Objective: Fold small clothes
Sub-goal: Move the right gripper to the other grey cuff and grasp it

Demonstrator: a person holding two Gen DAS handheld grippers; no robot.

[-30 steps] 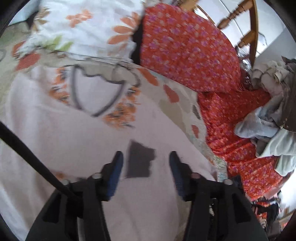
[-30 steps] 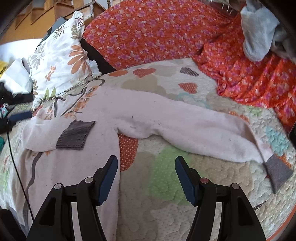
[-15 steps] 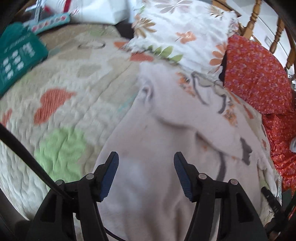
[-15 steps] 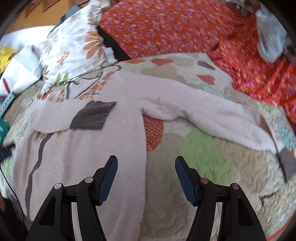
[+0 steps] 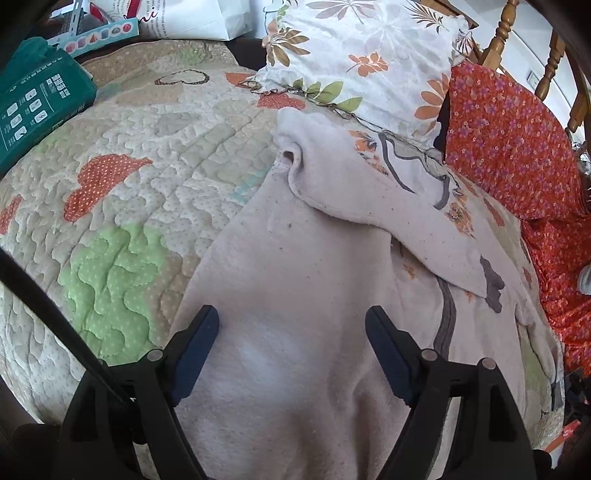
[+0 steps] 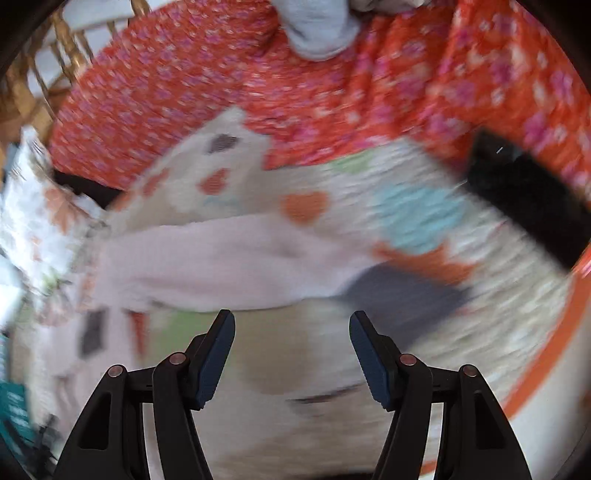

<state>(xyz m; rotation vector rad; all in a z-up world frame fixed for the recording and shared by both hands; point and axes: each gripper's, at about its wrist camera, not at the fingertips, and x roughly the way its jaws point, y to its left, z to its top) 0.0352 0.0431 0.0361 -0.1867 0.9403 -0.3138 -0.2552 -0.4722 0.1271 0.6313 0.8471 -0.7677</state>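
Note:
A pale pink sweater (image 5: 314, 280) with grey cuffs lies on a quilted bedspread (image 5: 122, 192). One sleeve (image 5: 373, 184) is folded across its chest, its grey cuff (image 5: 493, 282) at the right. My left gripper (image 5: 291, 317) hovers over the sweater's body near its left edge; its jaws are opening and the pads press on nothing. In the blurred right wrist view the other sleeve (image 6: 221, 258) stretches out to its grey cuff (image 6: 402, 291). My right gripper (image 6: 291, 321) stands open just below that sleeve, above the quilt.
A floral pillow (image 5: 369, 55) and an orange-red flowered cover (image 5: 517, 140) lie at the head of the bed. A green box (image 5: 33, 103) sits far left. Grey clothes (image 6: 317, 26) lie on the red cover. A wooden headboard (image 5: 506, 37) stands behind.
My left gripper swung from the folded cuff to the sweater's left body and opened wider. My right gripper swept right along the outstretched sleeve toward its cuff.

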